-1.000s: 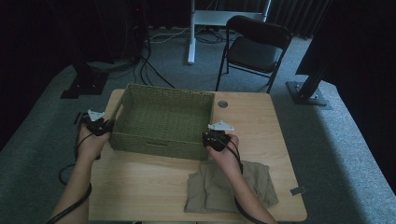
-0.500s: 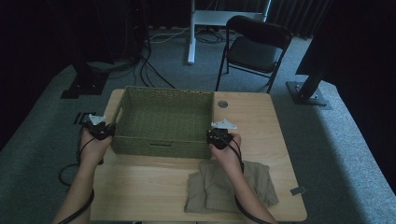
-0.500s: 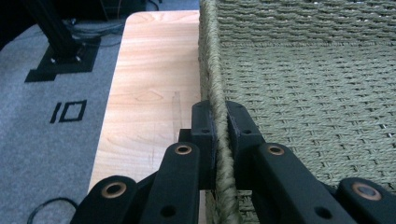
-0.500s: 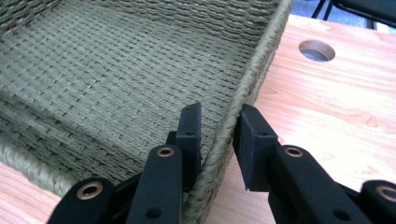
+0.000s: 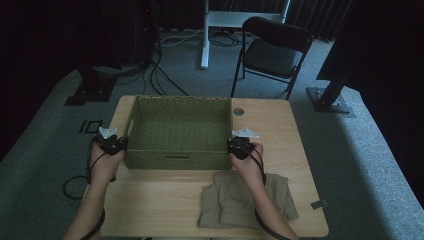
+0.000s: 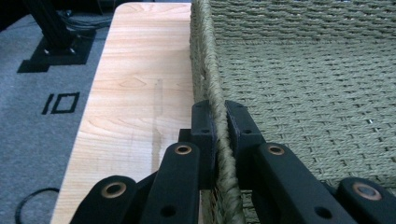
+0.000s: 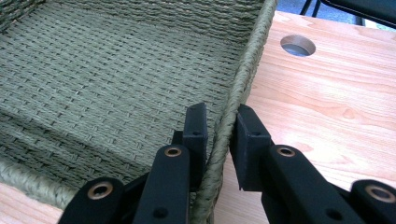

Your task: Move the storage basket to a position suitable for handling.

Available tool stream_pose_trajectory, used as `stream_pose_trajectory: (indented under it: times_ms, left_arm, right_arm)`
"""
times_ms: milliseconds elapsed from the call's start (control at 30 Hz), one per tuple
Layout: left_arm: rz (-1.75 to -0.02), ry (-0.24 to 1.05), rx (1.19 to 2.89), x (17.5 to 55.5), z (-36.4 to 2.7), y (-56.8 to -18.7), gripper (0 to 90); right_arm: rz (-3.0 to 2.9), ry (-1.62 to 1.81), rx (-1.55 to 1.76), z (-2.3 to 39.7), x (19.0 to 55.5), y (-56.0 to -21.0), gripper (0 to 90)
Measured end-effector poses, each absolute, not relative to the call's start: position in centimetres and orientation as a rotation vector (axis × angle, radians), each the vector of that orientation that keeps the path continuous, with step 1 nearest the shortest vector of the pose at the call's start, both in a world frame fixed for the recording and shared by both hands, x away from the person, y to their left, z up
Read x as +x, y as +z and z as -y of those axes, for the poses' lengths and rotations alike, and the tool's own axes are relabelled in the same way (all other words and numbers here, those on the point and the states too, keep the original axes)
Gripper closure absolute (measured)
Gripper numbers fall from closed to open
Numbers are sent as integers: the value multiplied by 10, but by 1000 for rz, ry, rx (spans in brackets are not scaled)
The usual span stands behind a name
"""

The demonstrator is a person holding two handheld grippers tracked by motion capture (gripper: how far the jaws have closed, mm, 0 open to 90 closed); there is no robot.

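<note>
At the bottom of the high view lies the folded cloth [image 5: 245, 199]. Above it, mid-frame, my left gripper [image 6: 219, 128] is clamped on the woven basket's [image 5: 177, 127] left rim, while my right gripper [image 7: 219, 128] has just been closing over the right rim, so I can shift it evenly.

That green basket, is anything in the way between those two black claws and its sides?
Nothing visible. The left gripper is shut on the rim of the basket, at its left wall. The right gripper straddles the right wall's rim, its jaws having just been closing on it. The folded cloth lies nearer the person, clear of both.
</note>
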State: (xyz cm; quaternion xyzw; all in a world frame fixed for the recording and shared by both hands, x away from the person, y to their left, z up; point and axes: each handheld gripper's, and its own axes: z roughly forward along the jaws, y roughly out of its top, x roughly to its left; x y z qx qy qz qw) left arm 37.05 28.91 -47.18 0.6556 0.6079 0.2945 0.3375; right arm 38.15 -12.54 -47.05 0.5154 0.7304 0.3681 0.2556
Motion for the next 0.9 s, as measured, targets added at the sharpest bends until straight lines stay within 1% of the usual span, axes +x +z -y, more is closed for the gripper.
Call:
stream_pose_trajectory:
  times_ms: [233,367,500,533,567,633,667,700,733,767,800,833,867,900]
  left_arm:
    - [-1577,733,1714,366,-283,-471,841]
    - [-1573,735,1718,366,-281,-471,839]
    - [-1567,711,1717,367,-284,-469,819]
    - [-1560,696,1689,368,-287,-466,800]
    - [-1552,709,1679,369,-288,-464,773]
    - [-1547,718,1659,372,-292,-458,693]
    - [-1527,730,1637,375,-293,-455,649]
    - [-1527,730,1637,375,-293,-455,576]
    - [-1517,737,1615,378,-294,-451,576]
    - [-1489,742,1608,383,-294,-447,537]
    - [-1489,742,1608,383,-294,-447,494]
    - [-1472,731,1595,387,-294,-446,494]
    - [-1485,725,1607,390,-295,-445,454]
    - [-1482,729,1621,393,-295,-445,454]
  right_arm:
    - [-1981,1002,1412,135,378,-470,774]
    - [-1978,1012,1425,138,376,-470,770]
    - [-1978,1027,1447,140,378,-469,744]
    - [-1977,1035,1449,140,378,-469,729]
    - [-1975,1050,1455,141,379,-468,712]
    - [-1965,1076,1454,144,381,-465,673]
    - [-1952,1088,1452,145,383,-462,653]
    - [-1952,1088,1452,145,383,-462,653]
    - [-1933,1091,1440,146,385,-459,625]
    - [-1887,1132,1447,149,390,-452,546]
    - [-1871,1152,1464,150,393,-449,527]
    - [-1871,1152,1464,150,393,-449,527]
    - [-1832,1179,1465,150,399,-443,476]
    - [-1832,1179,1465,150,399,-443,476]
